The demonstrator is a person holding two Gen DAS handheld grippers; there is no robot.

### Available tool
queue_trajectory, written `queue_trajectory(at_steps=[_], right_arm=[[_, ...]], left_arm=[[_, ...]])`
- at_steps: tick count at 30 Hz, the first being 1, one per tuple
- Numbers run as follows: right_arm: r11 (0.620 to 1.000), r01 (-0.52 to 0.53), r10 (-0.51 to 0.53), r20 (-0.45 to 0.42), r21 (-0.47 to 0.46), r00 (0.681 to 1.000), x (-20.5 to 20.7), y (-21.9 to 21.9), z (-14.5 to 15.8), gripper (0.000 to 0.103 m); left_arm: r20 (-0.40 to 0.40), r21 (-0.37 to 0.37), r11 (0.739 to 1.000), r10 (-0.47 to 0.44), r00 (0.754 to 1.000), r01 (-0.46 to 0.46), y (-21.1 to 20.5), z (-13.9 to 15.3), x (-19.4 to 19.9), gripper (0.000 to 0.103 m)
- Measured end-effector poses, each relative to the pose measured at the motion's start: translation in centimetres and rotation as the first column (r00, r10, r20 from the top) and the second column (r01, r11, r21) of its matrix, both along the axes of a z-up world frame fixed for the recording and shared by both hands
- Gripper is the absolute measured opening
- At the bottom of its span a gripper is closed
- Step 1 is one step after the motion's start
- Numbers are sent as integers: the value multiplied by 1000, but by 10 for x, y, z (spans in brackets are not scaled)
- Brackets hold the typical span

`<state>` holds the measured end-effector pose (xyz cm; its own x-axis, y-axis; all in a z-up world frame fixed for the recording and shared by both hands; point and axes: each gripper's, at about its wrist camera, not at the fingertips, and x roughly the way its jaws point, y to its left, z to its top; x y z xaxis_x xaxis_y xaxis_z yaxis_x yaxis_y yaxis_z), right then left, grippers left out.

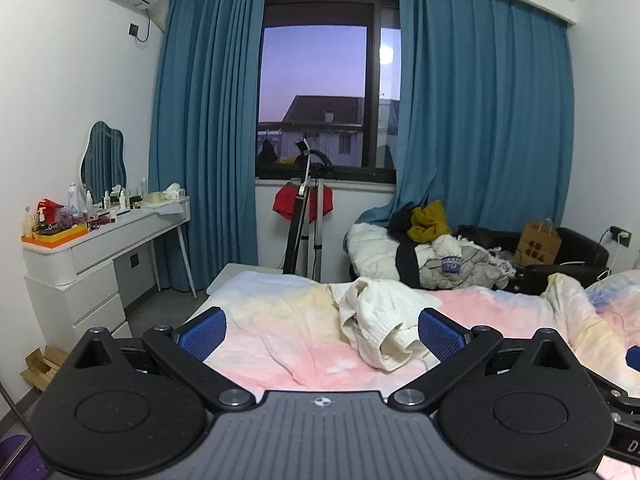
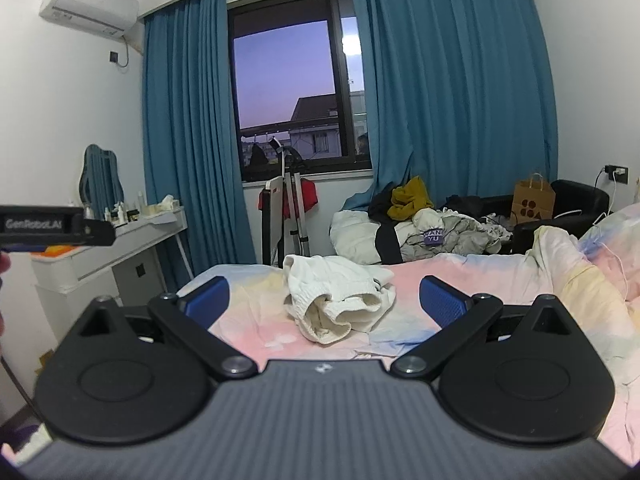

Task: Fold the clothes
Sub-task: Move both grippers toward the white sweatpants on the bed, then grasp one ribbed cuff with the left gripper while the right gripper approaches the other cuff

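A cream-white knitted garment (image 1: 380, 320) lies crumpled in a loose heap on the pastel pink, yellow and blue bedspread (image 1: 280, 328), near the middle of the bed. It is unfolded, bunched into rolls and creases, with a ribbed hem or cuff (image 2: 320, 312) curling open toward the cameras.
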<state>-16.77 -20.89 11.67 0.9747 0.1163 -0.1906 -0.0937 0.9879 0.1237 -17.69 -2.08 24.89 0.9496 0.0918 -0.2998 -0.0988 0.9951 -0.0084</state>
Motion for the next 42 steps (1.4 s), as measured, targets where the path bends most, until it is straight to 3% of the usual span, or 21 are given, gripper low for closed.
queue_trajectory(at_steps=[10, 15, 21, 24, 28, 34, 39, 42], right_arm=[[1000, 16, -16, -15, -2, 1000, -6, -25, 35, 103], [1000, 26, -26, -65, 1, 998, 11, -32, 41, 103], [998, 35, -40, -120, -43, 992, 59, -33, 57, 103], [998, 58, -60, -134, -19, 989, 83, -36, 54, 103], [994, 104, -100, -114, 33, 988, 121, -35, 23, 103], [982, 166, -157, -93, 90, 983, 190, -34, -49, 103], [975, 212, -206, -90, 69, 974, 240, -35, -119, 103], [985, 155, -144, -127, 81, 981, 264, -39, -152, 103]], left_arm=[[-3, -17, 999, -33, 999, 33, -16, 19, 1, 103], [-27, 7, 999, -37, 999, 37, -27, 24, 24, 103], [-28, 29, 998, -55, 998, 55, -38, 14, 76, 103], [-69, 40, 998, -51, 996, 54, -39, -14, 120, 103], [-113, -2, 996, -85, 990, 85, -34, -75, 186, 103], [-183, -60, 992, -117, 976, 107, -16, -185, 283, 100], [-239, -60, 988, -151, 959, 140, -13, -268, 360, 97], [-257, -47, 987, -161, 953, 154, -20, -306, 403, 97]])
